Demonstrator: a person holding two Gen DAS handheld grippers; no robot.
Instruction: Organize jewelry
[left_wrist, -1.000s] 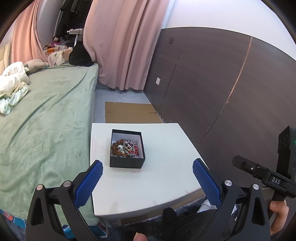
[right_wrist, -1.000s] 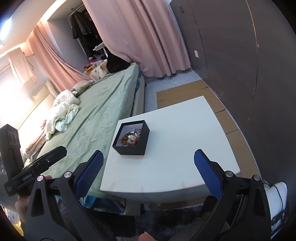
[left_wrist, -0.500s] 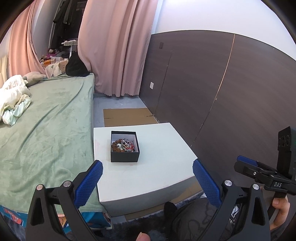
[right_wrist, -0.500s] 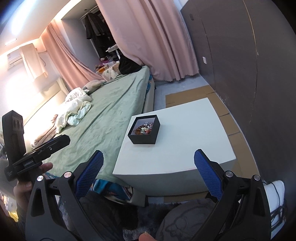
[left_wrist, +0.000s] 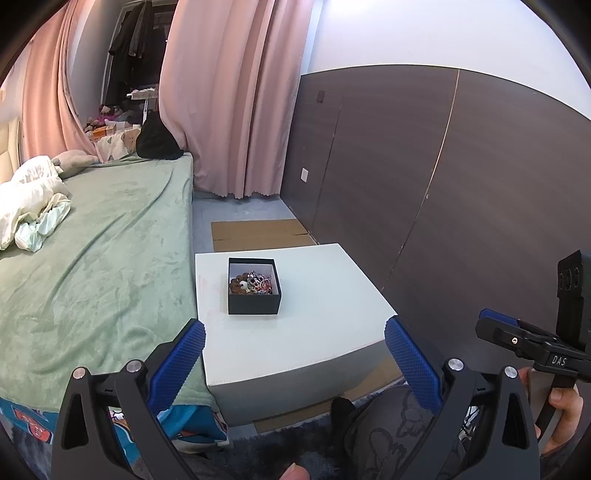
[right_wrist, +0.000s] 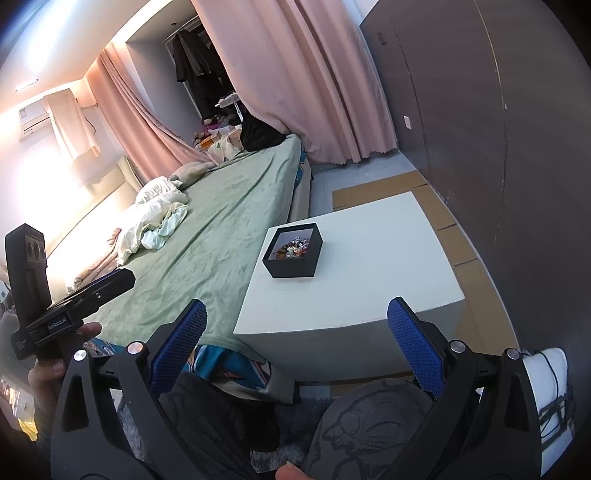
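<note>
You hold both tongs well back from the white worktop (left_wrist: 295, 332), low near your knees. The left tongs (left_wrist: 293, 354) are spread wide with nothing between the blue pads; the right tongs (right_wrist: 295, 334) are spread just as wide and also carry nothing.

The jewelry (left_wrist: 252, 284) lies heaped together in the open black box (left_wrist: 254, 304), which stands on the worktop toward the side next to the bed (left_wrist: 92, 258). You can make out brown beads, something white and round, and a tangle of silvery and reddish pieces — finer detail is too small to tell. No piece shows on the worktop outside the box, and no lid is in view.

As a judgement: this fits two stages equally. If organizing means gathering everything into the box, the jewelry already lies so. If it means sorting the pieces out, the whole heap is left to separate — the pictures do not settle which.
</note>
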